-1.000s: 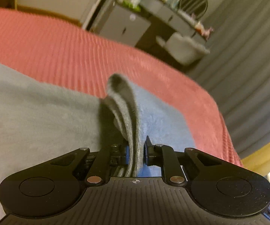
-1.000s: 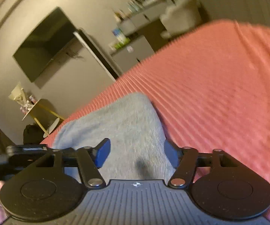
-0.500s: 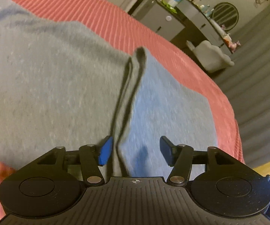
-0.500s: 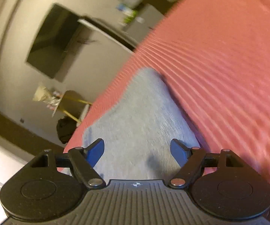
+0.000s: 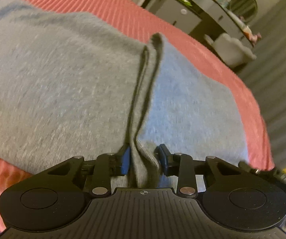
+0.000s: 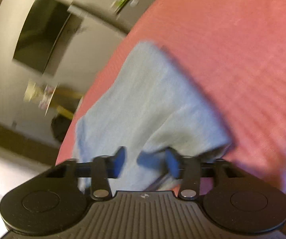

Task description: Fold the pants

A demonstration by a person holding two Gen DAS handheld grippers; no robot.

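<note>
The pants were this grey-blue knit pair, spread flat on the salmon-red ribbed bedspread, taking up most of the bed in front of me. From my left claw's view there was a raised ridge of doubled fabric running away from the camera toward the far edge of the pants, standing up off the flat part with dark shadow lines on both sides. My left gripper had its blue pads close together with that ridge pinched between them, so it was clamped on the cloth, narrow gap.

The right side was way blurrier. My right gripper sat low over the near corner of the pants, and the cloth there looked bunched up and lifted near the right-hand pad. The pads were only partway apart with fabric between them, but honestly I couldn't tell if they were actually gripping or just straddling it.

Further out: a dark TV on the wall, a little yellow side table, and in the left view a dresser with bottles on top, a round mirror and a pale armchair by grey curtains
</note>
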